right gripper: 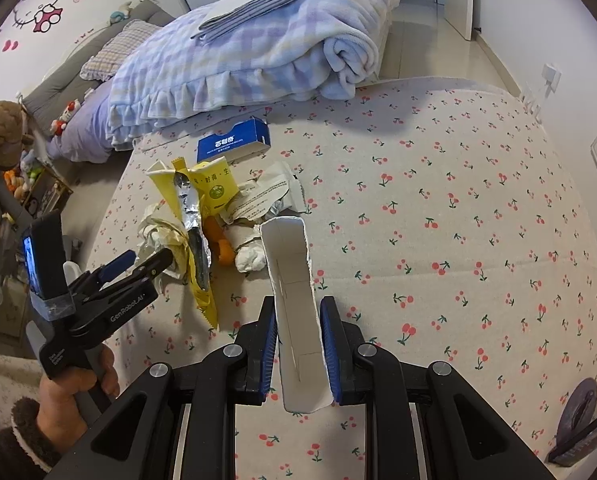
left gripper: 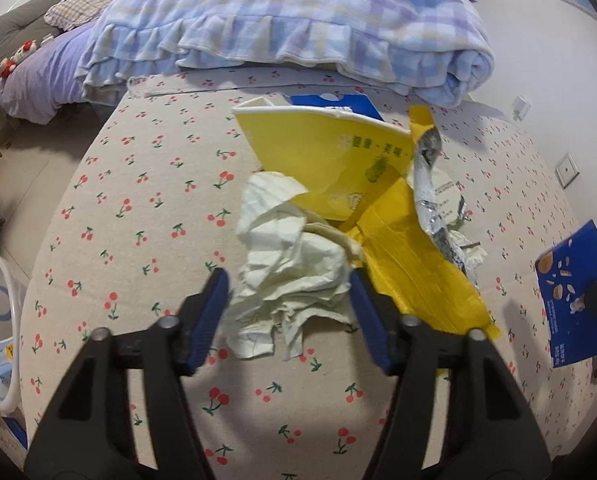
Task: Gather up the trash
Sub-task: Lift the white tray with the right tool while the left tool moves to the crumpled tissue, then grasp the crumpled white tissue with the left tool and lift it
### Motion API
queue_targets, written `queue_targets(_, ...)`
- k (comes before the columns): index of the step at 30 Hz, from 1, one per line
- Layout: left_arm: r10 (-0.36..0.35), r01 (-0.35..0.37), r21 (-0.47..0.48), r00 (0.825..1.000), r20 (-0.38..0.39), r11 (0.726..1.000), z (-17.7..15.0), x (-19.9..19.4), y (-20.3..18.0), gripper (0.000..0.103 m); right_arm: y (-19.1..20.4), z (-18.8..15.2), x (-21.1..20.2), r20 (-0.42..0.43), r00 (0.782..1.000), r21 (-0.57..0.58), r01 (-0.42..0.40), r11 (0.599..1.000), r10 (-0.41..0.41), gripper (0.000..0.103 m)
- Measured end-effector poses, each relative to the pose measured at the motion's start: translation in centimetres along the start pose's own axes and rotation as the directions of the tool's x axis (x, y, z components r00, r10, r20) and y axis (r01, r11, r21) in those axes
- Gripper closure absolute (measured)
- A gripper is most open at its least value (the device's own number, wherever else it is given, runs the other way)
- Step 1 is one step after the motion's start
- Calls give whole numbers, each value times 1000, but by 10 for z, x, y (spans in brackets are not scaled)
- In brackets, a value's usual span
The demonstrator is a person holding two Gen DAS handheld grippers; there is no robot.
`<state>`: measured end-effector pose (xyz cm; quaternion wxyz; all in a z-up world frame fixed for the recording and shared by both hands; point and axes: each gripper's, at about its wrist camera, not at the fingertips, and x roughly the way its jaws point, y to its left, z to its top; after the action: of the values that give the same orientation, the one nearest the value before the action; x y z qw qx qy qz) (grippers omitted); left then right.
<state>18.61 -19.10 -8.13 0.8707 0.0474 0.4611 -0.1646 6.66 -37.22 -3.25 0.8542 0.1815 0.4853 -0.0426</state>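
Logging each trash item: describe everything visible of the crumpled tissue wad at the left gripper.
The crumpled tissue wad is cream-white, thin, soft-looking paper, bunched and creased. It lies on the cherry-print sheet, its far edge against the yellow packaging. The left gripper straddles it, blue pads at both sides; firm contact is unclear.

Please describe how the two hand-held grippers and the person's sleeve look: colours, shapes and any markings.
Both grippers, left and right, have black plastic arms with triangular cut-outs, silver rivets and ribbed blue pads. The left one carries white "GenRobot.AI" lettering and a taped-on phone-like device. The sleeve is dark with a fluffy cuff.
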Motion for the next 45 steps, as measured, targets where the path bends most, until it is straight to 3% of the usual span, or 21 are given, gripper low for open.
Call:
queue_targets(4,-15,15,32,1000,-11,999,-1,-2,-5,70,1,-1,0,0,1000,0,5,1000,-5,81)
queue_targets(6,-18,20,39,999,-27,999,-2,-3,-6,98,2,-1,0,3,1000,-2,6,1000,-6,81)
queue_targets(22,-63,63,-6,998,-7,998,-9,-41,23,97,26,0,-13,52,998,-22,-30,999,31,81)
queue_targets(24,-79,79,-6,997,11,997,-9,-44,25,89,29,1,-14,56,998,-27,-34,999,35,81)
queue_targets(25,-73,73,-7,997,17,997,-8,-45,25,71,30,1,-14,56,998,-29,-34,999,36,81)
queue_targets(26,-59,59,-7,998,25,998,-8,-45,26,45,30,2,-12,54,998,-31,-34,999,36,81)
queue_targets(28,-36,36,-5,998,53,999,-7,-45,26,34,30,2,-11,50,998,-32,-33,999,34,81)
queue_targets(37,1,-1,1,1000,-2,1000,-4,-6,16,33,20,2,-8,40,999,-18,-20,1000,21,81)
queue_targets(39,-22,21,-20,1000,-15,1000,-4,-1,14,40,20,2,-6,37,999,-17,-15,1000,16,81)
queue_targets(41,-46,45,-14,999,-27,999,-3,1,8,64,19,2,-5,33,999,-17,-11,1000,11,81)
queue_targets(45,-22,23,48,999,-26,999,-2,-4,-7,70,18,3,-3,31,1000,-16,-3,1000,3,81)
